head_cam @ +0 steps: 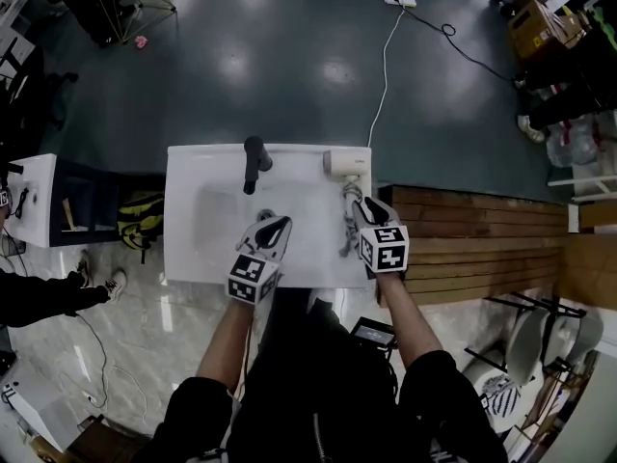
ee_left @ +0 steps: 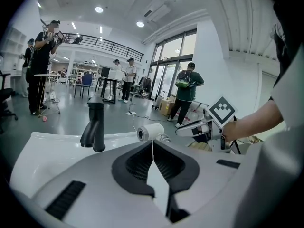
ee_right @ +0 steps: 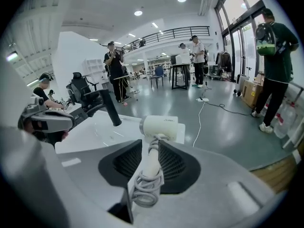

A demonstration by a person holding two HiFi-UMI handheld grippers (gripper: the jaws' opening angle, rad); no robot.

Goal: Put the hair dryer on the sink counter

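A white hair dryer (head_cam: 345, 162) lies on the back right corner of the white sink counter (head_cam: 193, 220), its handle pointing toward me. My right gripper (head_cam: 355, 204) is shut on that handle. In the right gripper view the handle (ee_right: 153, 160) fills the gap between the jaws (ee_right: 151, 144), and the coiled grey cord (ee_right: 146, 189) hangs at its near end. My left gripper (head_cam: 275, 225) hovers over the basin's front, shut and holding nothing (ee_left: 153, 146). From there the hair dryer (ee_left: 151, 131) shows behind the tips.
A black faucet (head_cam: 254, 162) stands at the counter's back, left of the dryer. A wooden platform (head_cam: 482, 239) adjoins the counter's right side. A white cabinet (head_cam: 34, 201) and a yellow bag (head_cam: 143, 218) sit to the left. Several people stand in the hall beyond.
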